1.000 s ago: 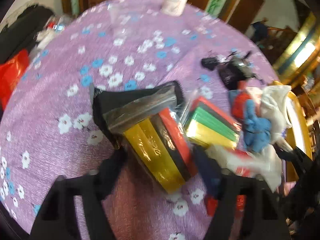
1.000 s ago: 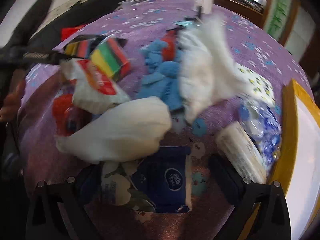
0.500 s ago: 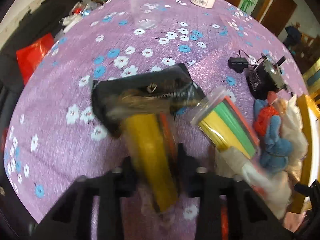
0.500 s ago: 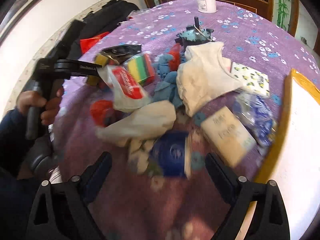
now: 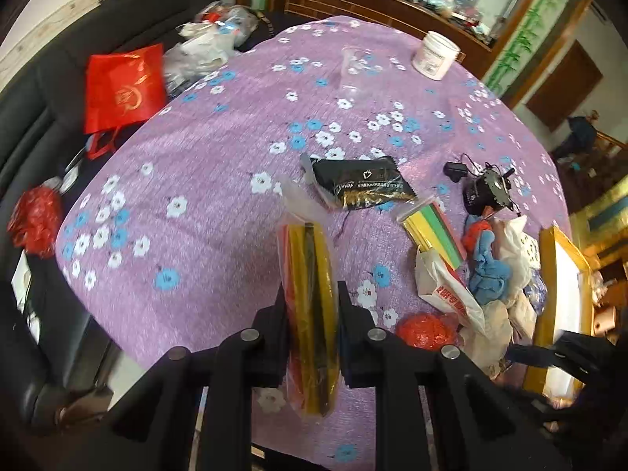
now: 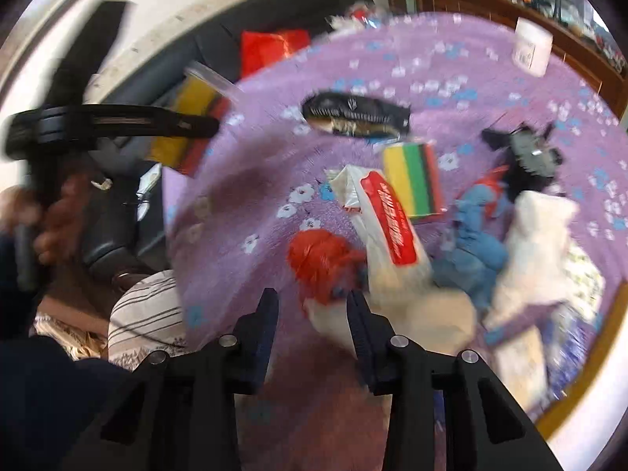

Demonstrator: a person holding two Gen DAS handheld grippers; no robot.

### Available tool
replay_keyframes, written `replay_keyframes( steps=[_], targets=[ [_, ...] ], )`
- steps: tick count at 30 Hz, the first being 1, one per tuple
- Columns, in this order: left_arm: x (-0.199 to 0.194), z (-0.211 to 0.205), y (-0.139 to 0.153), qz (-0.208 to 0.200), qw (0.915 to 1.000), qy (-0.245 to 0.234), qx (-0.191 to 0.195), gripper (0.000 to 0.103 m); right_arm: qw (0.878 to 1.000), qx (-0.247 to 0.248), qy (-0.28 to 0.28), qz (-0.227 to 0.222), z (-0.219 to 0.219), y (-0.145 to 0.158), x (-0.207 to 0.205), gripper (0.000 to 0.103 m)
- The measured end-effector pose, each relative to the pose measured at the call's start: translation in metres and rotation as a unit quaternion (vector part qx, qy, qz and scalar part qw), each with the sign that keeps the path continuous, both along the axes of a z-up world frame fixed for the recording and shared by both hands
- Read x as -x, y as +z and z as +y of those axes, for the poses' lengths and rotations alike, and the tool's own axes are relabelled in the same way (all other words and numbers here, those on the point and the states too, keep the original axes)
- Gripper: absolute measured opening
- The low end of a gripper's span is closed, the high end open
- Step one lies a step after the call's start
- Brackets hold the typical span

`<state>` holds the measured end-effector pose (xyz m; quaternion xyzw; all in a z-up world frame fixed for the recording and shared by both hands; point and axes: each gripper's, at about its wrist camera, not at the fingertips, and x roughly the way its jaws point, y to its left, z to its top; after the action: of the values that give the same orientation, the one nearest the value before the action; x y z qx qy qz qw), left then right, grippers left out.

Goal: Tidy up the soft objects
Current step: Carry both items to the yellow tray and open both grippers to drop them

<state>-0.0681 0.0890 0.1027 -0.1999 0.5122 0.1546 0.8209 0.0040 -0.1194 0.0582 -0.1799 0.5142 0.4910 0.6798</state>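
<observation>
Purple flowered cloth covers the round worktop (image 5: 204,196), whose near-left edge curves past a dark sofa (image 5: 35,125) holding a red bag (image 5: 123,86). The left tool (image 5: 310,302) is pinching a clear-wrapped pack of red, black and yellow cloths (image 5: 310,274), held edge-up and lifted off the cloth, its loose plastic end pointing far. In the right wrist view the same pack (image 6: 192,117) hangs past the worktop's left edge, in front of the sofa.

Just beyond it lies a black and gold pouch (image 5: 363,184), flat on the cloth. To the right sits a second pack of yellow, green and red cloths (image 5: 433,231), touching a white bag with red print (image 5: 447,294). Near that bag lies a crumpled red ball (image 5: 426,331). A heap of blue cloth (image 5: 488,271) and white cloth (image 5: 514,243) crowds the right side, against a yellow-framed board (image 5: 549,274) at the right edge. A black gadget with a cable (image 5: 484,192) lies beyond the heap.

The left and far parts of the cloth carry little: a clear cup (image 5: 353,74) and a white tub (image 5: 435,55) stand near the far edge.

The right tool (image 6: 312,306) hangs just above the near edge with its fingers spread apart and nothing between them, the red ball (image 6: 318,259) just ahead. That view is blurred.
</observation>
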Motion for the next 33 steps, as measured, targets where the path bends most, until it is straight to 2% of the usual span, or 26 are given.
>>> replay_keyframes(
  steps=[2,5,8,9,11,13,16,20,24,27,30,33],
  targets=[
    [-0.001,0.007,0.0,-0.01,0.9999,-0.007,0.004,0.019,1.0,0.022,0.008,0.004,0.016,-0.012,-0.004,0.04],
    [0.0,0.016,-0.001,-0.016,0.9996,-0.021,0.011,0.019,0.997,0.074,0.018,-0.033,0.039,-0.03,-0.007,0.04],
    [-0.005,0.022,-0.001,-0.023,0.9992,-0.03,0.01,0.019,0.996,0.073,0.022,-0.051,0.053,-0.035,-0.008,0.04],
    [-0.007,0.022,0.0,-0.025,0.9991,-0.031,0.011,0.019,0.996,0.075,0.018,-0.043,0.057,-0.039,-0.009,0.034],
    [-0.011,0.02,0.001,-0.027,0.9989,-0.036,0.014,0.019,0.996,0.081,0.008,-0.025,0.058,-0.045,-0.005,0.031],
    [-0.013,0.014,0.005,-0.034,0.9985,-0.043,0.01,0.019,0.999,0.052,-0.011,0.009,0.043,-0.035,-0.004,0.03],
    [-0.015,-0.004,0.019,-0.048,0.997,-0.061,0.001,0.019,0.997,-0.034,-0.053,0.052,0.001,-0.003,-0.008,0.03],
    [-0.02,-0.037,0.038,-0.06,0.9941,-0.09,-0.005,0.019,0.986,-0.092,-0.132,0.054,-0.065,0.029,-0.013,0.03],
    [-0.027,-0.087,0.057,-0.076,0.987,-0.142,-0.001,0.019,0.965,-0.138,-0.221,0.038,-0.145,0.053,-0.008,0.03],
    [-0.035,-0.135,0.07,-0.087,0.9774,-0.192,0.002,0.019,0.943,-0.16,-0.29,0.036,-0.209,0.059,-0.006,0.03],
    [-0.047,-0.193,0.078,-0.092,0.9633,-0.251,0.016,0.019,0.917,-0.173,-0.358,0.03,-0.272,0.063,-0.004,0.03],
    [-0.056,-0.242,0.083,-0.097,0.9505,-0.295,0.021,0.019,0.894,-0.176,-0.411,0.02,-0.318,0.068,-0.005,0.03]
  ],
)
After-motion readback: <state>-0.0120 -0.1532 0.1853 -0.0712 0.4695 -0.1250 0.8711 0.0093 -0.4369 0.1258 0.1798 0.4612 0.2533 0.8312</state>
